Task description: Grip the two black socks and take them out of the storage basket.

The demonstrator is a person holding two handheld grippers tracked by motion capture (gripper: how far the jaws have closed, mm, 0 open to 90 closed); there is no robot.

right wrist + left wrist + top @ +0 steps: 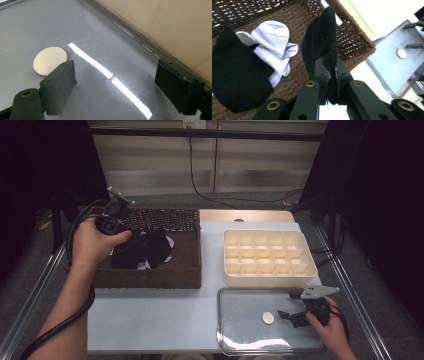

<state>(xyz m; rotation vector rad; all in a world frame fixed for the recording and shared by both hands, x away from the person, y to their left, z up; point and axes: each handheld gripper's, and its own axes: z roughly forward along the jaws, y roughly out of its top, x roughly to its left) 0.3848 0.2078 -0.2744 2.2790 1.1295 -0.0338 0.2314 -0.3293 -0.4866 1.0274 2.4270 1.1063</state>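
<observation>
Black sock (322, 42) was pinched between the closed jaws of the left tongs (331, 86) and hung above the brown woven basket (187, 270), which stood at about 10 o'clock on the table (150, 320). Inside the basket lay another black sock (234, 77) and a white sock (275, 50), touching each other. The right tongs (115, 82) were open over the grey tray (250, 340) at 5 o'clock, near a small pale disc (268, 318). A cream divided box (310, 265) stood just behind the tray.
</observation>
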